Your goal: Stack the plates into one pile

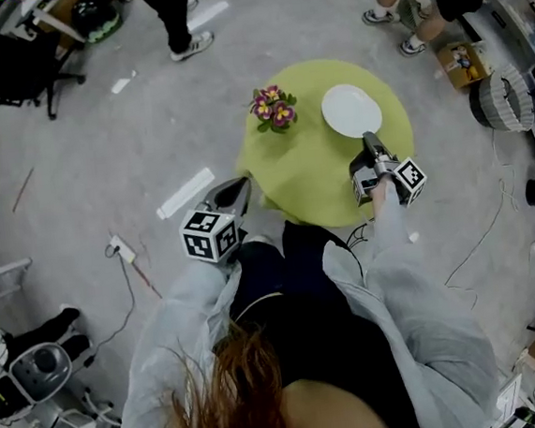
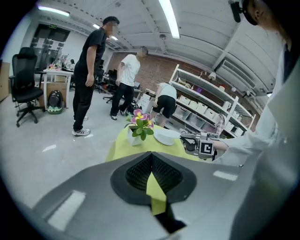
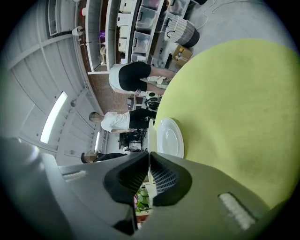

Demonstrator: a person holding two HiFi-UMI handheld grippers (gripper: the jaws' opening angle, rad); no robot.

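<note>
Though plain from above, potted flowers (image 1: 274,107) mostly behind the right gripper's (image 3: 149,153) fingers (image 3: 169,179).

Reading as an open lab/workshop space: white metal shelving racks (image 2: 206,101) are holding pale plastic storage bins (image 2: 197,107) along a red brick wall (image 2: 154,70), and long fluorescent ceiling strip lights (image 2: 168,18) are running overhead. A black swivel office chair (image 2: 26,89) is sitting by a desk. A loose thin cable (image 1: 130,287) is trailing over the grey concrete floor (image 1: 129,146) (small brown cardboard box (image 1: 463,61) lying there too).
</note>
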